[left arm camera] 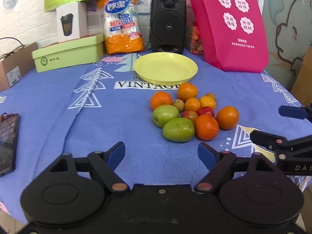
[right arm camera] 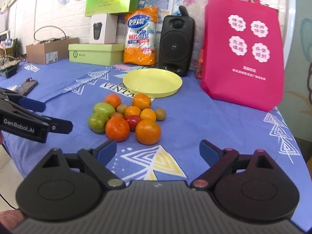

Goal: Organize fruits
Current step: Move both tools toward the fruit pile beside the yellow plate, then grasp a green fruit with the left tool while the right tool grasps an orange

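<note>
A pile of fruit lies on the blue tablecloth: several oranges (left arm camera: 206,127) (right arm camera: 148,132), two green fruits (left arm camera: 178,129) (right arm camera: 98,122), a small red fruit (left arm camera: 205,111) (right arm camera: 133,120) and small brown ones (left arm camera: 178,104). An empty yellow plate (left arm camera: 165,68) (right arm camera: 153,82) stands just behind the pile. My left gripper (left arm camera: 161,152) is open and empty, in front of the pile and left of it. My right gripper (right arm camera: 158,149) is open and empty, in front of the pile. The right gripper also shows in the left wrist view (left arm camera: 273,124), to the right of the fruit, and the left gripper in the right wrist view (right arm camera: 50,117), to the left of it.
Behind the plate stand a black speaker (left arm camera: 167,24) (right arm camera: 176,45), a pink bag (left arm camera: 230,25) (right arm camera: 243,58), an orange packet (left arm camera: 122,21), a green box (left arm camera: 68,53) (right arm camera: 93,54) and a cardboard box (right arm camera: 50,49). A phone (left arm camera: 7,142) lies at the table's left edge.
</note>
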Tool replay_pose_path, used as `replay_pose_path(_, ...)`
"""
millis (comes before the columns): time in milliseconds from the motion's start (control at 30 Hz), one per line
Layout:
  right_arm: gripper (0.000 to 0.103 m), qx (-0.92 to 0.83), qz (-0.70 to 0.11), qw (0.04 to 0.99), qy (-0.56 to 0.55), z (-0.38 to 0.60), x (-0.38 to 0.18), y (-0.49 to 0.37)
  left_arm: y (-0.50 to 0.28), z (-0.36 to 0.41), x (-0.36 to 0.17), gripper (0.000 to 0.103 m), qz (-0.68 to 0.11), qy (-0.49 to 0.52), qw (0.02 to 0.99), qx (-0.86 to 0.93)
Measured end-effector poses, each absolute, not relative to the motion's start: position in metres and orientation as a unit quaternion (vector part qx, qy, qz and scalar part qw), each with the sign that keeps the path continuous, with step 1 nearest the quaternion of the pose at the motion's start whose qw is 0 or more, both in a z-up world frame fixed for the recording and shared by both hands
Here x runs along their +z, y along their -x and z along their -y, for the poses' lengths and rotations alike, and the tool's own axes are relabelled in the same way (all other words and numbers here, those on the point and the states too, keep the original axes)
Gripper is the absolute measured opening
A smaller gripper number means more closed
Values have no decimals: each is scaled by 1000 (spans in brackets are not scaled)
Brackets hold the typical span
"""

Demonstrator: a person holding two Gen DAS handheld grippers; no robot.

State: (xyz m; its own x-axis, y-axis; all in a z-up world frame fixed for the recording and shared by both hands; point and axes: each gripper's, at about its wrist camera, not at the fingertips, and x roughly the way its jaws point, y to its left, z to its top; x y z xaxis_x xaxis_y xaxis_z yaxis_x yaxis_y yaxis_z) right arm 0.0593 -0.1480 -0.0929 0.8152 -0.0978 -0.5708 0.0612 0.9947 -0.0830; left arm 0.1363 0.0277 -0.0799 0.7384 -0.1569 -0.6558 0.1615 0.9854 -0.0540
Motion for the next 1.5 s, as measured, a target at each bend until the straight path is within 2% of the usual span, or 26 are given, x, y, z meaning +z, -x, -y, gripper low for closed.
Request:
replay_pose_path(233,91,-32,-311,950,26,160,-102,-81,-162,-14,-102,66,-368,-10,924,-105)
replay_pose_path(367,90,-24,-324,945,34,162,-109,-93,-175,-11,-108,66,-371,-11,923,-104)
replay_pose_path(633,79,-2,-351,935,53,162,-124,-112,-197,-13,-117,65,-381,11,917,-120)
replay_pose_path(700,77,3,-357,933,51,163,-127,-118,-200,-13,-118,62,-380,11,916,-125)
replay_pose_path(733,75,5,-359,932,50,163,-129,-121,-200,-13,-118,56,-380,14,916,-130)
replay_pose_path(767,73,8,-361,931,49,164,-131,-123,-201,-13,-118,46,-379,18,915,-136)
replay_pose_path(967,67,21,-367,929,34,166,-135,-138,-201,-11,-118,45,-378,17,914,-144)
replay_pose_path(1000,63,26,-368,929,28,168,-136,-140,-201,-12,-118,45,-378,19,914,-144)
replay_pose_path(1033,53,36,-369,929,20,169,-136,-141,-201,-13,-118,45,-379,22,914,-143)
replay_pose_path(1200,41,52,-369,928,9,168,-135,-144,-200,-14,-118,45,-378,27,914,-142)
replay_pose_path(1500,41,42,-362,931,-4,168,-130,-128,-190,-24,-110,45,-369,41,918,-138)
